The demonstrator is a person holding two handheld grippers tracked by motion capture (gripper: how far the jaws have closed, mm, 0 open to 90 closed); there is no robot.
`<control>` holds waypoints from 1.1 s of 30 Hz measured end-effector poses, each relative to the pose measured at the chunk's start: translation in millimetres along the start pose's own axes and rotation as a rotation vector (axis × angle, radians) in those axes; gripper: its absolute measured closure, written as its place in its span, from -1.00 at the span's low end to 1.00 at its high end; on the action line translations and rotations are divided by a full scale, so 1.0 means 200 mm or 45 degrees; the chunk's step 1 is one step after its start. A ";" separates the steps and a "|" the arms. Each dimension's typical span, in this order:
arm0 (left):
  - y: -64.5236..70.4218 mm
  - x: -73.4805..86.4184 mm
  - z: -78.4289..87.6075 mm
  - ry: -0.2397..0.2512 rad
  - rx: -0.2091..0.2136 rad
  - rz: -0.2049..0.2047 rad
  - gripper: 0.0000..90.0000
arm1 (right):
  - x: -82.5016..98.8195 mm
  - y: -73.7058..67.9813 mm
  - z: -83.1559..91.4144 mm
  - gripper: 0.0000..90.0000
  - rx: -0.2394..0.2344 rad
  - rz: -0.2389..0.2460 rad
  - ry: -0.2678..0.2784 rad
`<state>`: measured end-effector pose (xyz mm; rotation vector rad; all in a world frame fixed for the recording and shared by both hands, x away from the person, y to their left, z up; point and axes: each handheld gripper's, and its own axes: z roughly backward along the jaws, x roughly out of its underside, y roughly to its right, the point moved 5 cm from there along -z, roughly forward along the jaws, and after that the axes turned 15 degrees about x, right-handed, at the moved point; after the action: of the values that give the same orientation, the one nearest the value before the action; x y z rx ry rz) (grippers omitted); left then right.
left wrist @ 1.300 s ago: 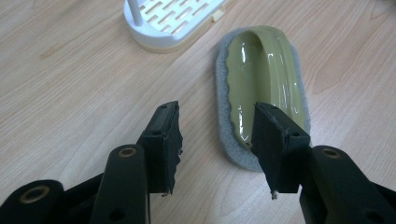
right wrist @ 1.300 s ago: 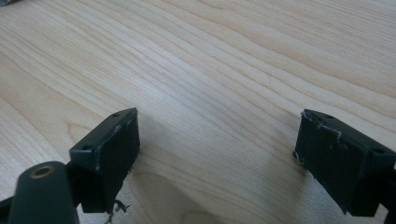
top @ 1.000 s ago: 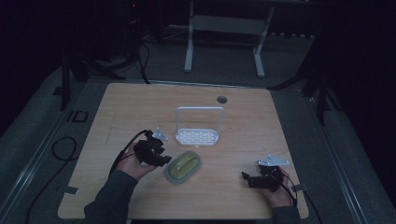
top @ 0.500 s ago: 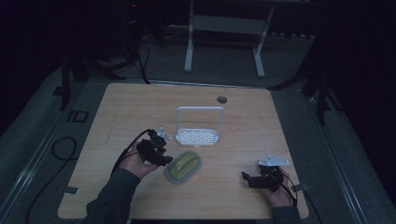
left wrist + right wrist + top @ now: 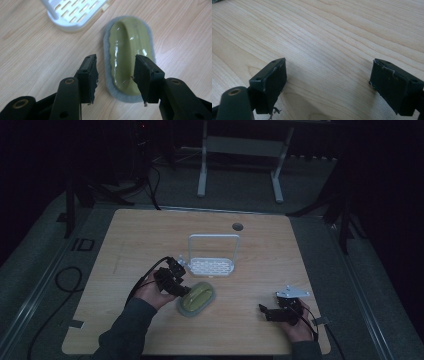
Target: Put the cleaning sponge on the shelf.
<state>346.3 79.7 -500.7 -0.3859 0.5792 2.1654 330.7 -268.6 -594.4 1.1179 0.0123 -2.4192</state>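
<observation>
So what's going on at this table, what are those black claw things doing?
A person holds a two-jaw gripper in each hand. The left gripper hovers open over a green scrubbing pad lying flat on the wooden table, not gripping it. A white slotted rack sits just behind. The right gripper rests open, off to the side.

No readable text or labels anywhere (too dim).
</observation>
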 end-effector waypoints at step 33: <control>0.06 -0.16 -0.14 -0.226 0.079 0.061 0.19 | 0.00 0.00 0.00 -0.70 -0.002 0.001 0.000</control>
<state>358.5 37.4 -505.4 -0.1451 0.5588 2.1942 331.2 -268.6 -594.4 1.1175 0.0133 -2.4177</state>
